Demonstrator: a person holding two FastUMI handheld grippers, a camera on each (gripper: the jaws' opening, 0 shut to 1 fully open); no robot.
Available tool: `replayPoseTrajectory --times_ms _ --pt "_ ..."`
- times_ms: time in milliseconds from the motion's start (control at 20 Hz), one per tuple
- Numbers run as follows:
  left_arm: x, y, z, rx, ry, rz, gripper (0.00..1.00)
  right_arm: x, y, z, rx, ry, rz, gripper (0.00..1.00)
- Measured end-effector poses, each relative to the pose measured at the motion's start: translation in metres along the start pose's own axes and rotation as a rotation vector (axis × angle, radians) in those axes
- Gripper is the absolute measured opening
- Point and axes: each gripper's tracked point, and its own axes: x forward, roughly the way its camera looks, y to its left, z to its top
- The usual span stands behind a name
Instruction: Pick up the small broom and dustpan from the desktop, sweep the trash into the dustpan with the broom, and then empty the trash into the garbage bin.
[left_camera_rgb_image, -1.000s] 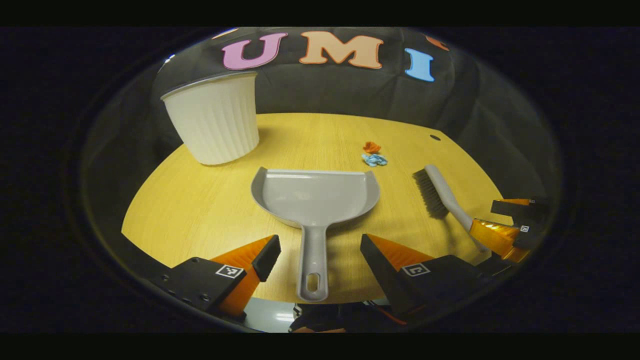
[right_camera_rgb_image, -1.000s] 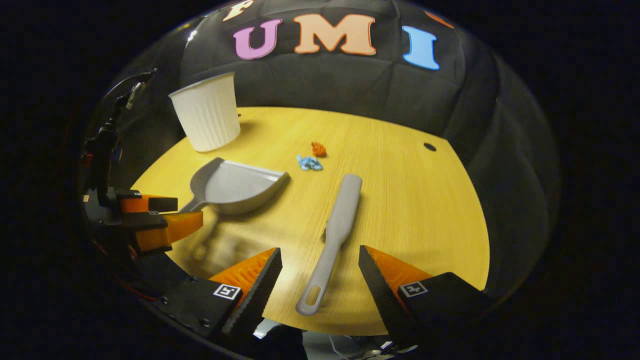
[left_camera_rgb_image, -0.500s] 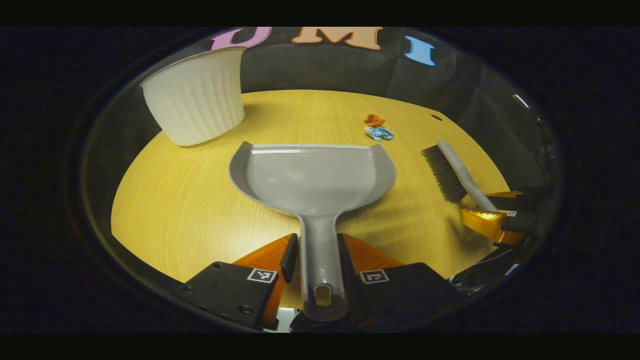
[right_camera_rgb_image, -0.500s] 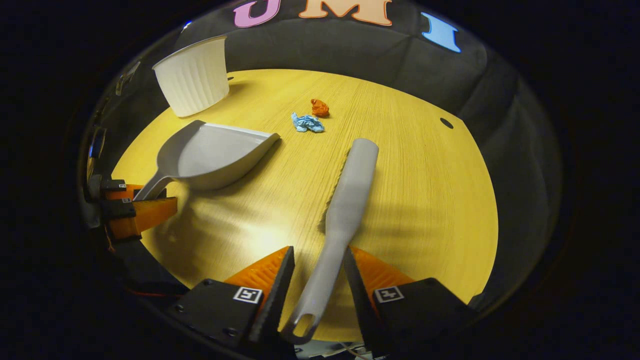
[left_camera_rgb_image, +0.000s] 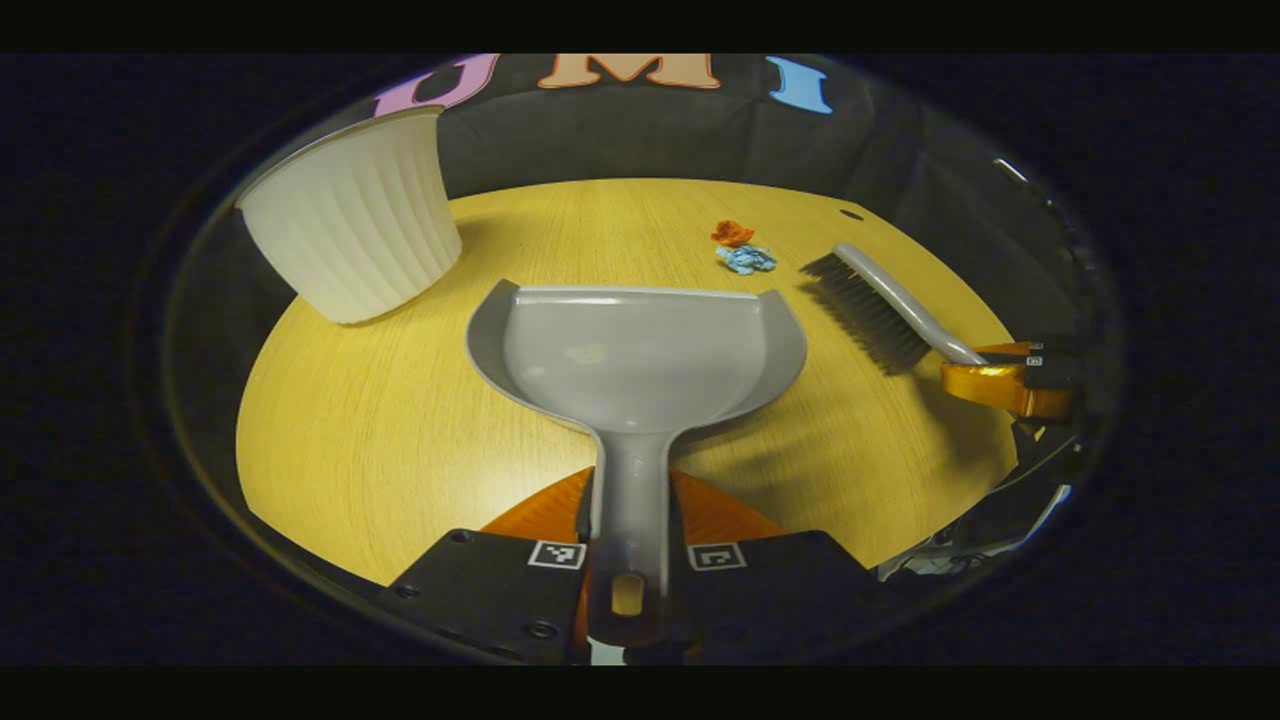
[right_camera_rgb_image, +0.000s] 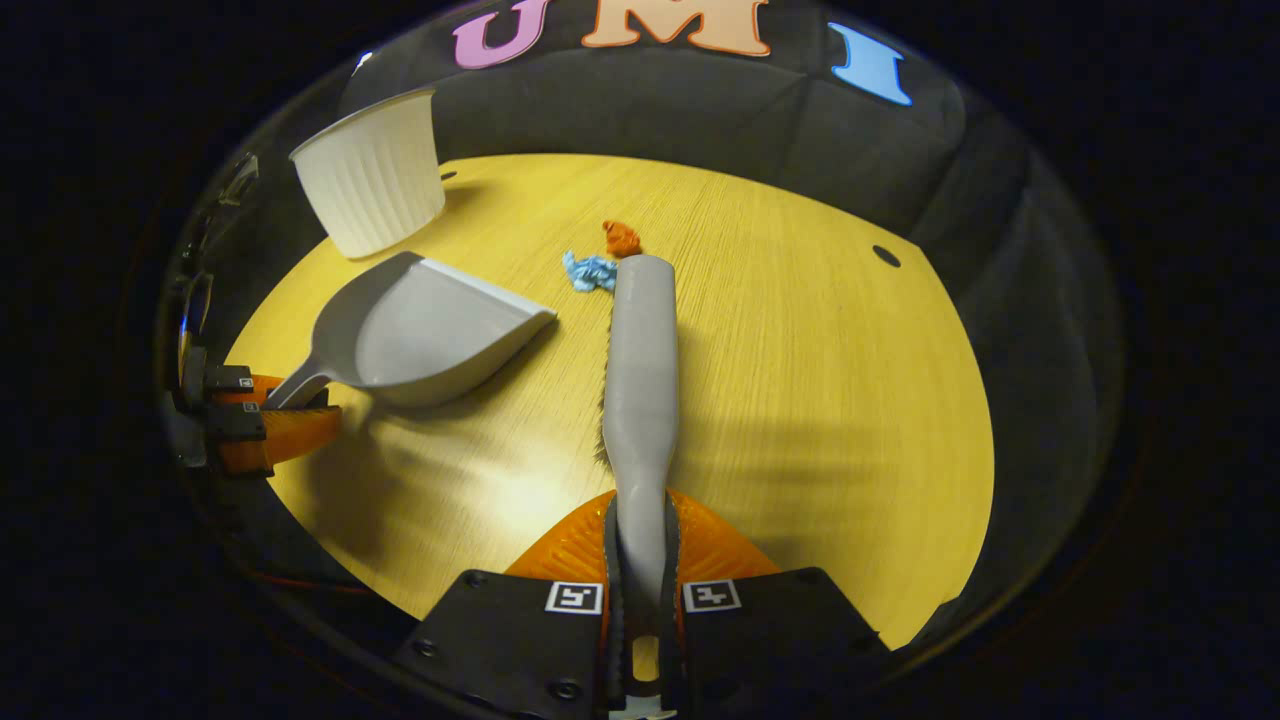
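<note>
In the left gripper view, the smooth grey plastic dustpan (left_camera_rgb_image: 640, 350) is being gripped by its straight handle between the ridged orange fingers of the left gripper (left_camera_rgb_image: 632, 520), both pads pressed against the handle. The pan's wide, scooped tray is being held out over the pale wood-grain desktop (left_camera_rgb_image: 350, 440), its lip pointing toward the booth wall. A ribbed white garbage bin (left_camera_rgb_image: 350, 240), tapered like a cup, is being shown at far left, its rim cut off by the edge. Two crumpled scraps, one orange (left_camera_rgb_image: 732, 232) and one blue (left_camera_rgb_image: 746, 259), are lying touching each other just beyond the pan's right corner. At right, the dark-bristled broom (left_camera_rgb_image: 880, 305) is being held by the right gripper (left_camera_rgb_image: 1005, 375), which is partly cut off.

In the right gripper view, the broom's flat grey back (right_camera_rgb_image: 640, 350) is being clamped at its narrow handle by the right gripper (right_camera_rgb_image: 640, 560); the bristles are largely hidden underneath. Its tip is being seen just beside the scraps. The dustpan (right_camera_rgb_image: 430, 335) is being held at left by the left gripper (right_camera_rgb_image: 265, 425), seen small and dim.
</note>
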Motion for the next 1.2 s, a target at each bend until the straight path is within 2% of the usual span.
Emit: replayPoseTrajectory --times_ms 50,100,150,200,300,400,550,600,700,750,850,950,1100,1150,1200 --pt "0.001 0.004 0.01 0.031 -0.021 -0.001 0.22 0.0 -0.007 0.013 0.011 -0.023 -0.007 0.15" --pt "-0.001 0.007 0.017 0.067 -0.024 -0.012 0.25 0.002 -0.013 0.024 0.024 -0.038 -0.013 0.15" --pt "0.001 0.009 0.029 0.088 -0.039 -0.023 0.2 0.006 -0.02 0.035 0.043 -0.044 -0.023 0.15" --pt "0.003 0.012 0.036 0.113 -0.036 -0.033 0.24 0.01 -0.028 0.045 0.06 -0.043 -0.034 0.15" --pt "0.009 0.016 0.05 0.155 -0.031 -0.053 0.22 0.023 -0.043 0.067 0.074 -0.042 -0.059 0.14" --pt "0.013 0.018 0.052 0.195 -0.004 -0.07 0.24 0.039 -0.051 0.082 0.061 -0.006 -0.075 0.15" --pt "0.028 0.018 0.052 0.244 0.028 -0.091 0.22 0.061 -0.06 0.101 0.015 0.042 -0.088 0.15" --pt "0.028 0.017 0.051 0.248 0.031 -0.102 0.22 0.066 -0.06 0.108 0.001 0.054 -0.09 0.12" --pt "0.027 0.016 0.05 0.254 0.05 -0.128 0.22 0.074 -0.059 0.115 -0.046 0.091 -0.101 0.14" --pt "0.027 0.015 0.05 0.257 0.061 -0.142 0.22 0.078 -0.056 0.118 -0.071 0.109 -0.093 0.12" --pt "0.026 0.016 0.049 0.265 0.074 -0.161 0.22 0.084 -0.044 0.121 -0.131 0.152 -0.067 0.15" --pt "0.029 0.017 0.045 0.265 0.092 -0.164 0.22 0.088 -0.028 0.125 -0.224 0.149 -0.038 0.15" --pt "0.029 0.016 0.043 0.266 0.105 -0.167 0.22 0.088 0.002 0.129 -0.354 0.154 0.043 0.17" --pt "0.028 0.017 0.043 0.268 0.107 -0.165 0.24 0.082 0.015 0.128 -0.401 0.15 0.072 0.15" --pt "0.028 0.017 0.041 0.269 0.113 -0.165 0.22 0.077 0.026 0.126 -0.457 0.147 0.096 0.15"
